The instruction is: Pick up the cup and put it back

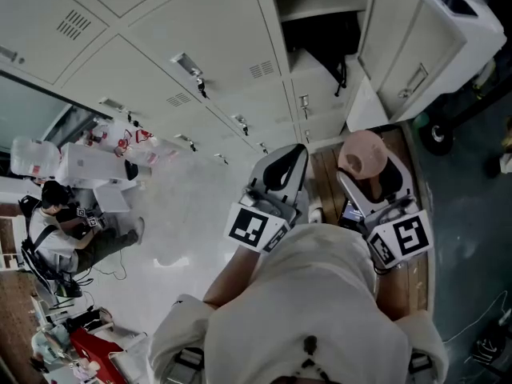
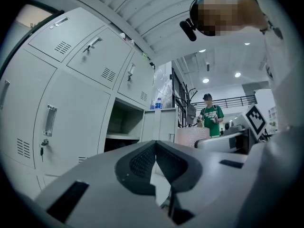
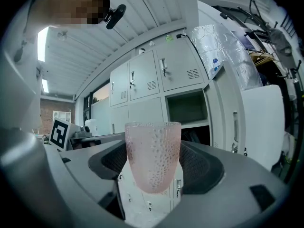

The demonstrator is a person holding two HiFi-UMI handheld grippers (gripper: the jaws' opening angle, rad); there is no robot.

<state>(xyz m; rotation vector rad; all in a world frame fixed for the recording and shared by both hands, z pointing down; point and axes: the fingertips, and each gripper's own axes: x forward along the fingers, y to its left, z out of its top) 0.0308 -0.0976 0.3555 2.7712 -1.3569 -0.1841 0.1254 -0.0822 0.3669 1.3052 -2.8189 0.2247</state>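
Right tongs (image 1: 370,178) clamp the pink cup (image 3: 153,151) by its sides. Left tongs (image 2: 155,163), at 9 o'clock, are closed and empty. Risk: the tapered cup could slip free if tilted.

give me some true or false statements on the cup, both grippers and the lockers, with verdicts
1. The right hand-held gripper is clamped on a pink dimpled cup. True.
2. The left hand-held gripper holds a second cup. False: its jaws are together with nothing between them.
3. Every locker door is shut. False: one locker compartment stands open.
4. A person in a green shirt stands in the background of the left gripper view. True.
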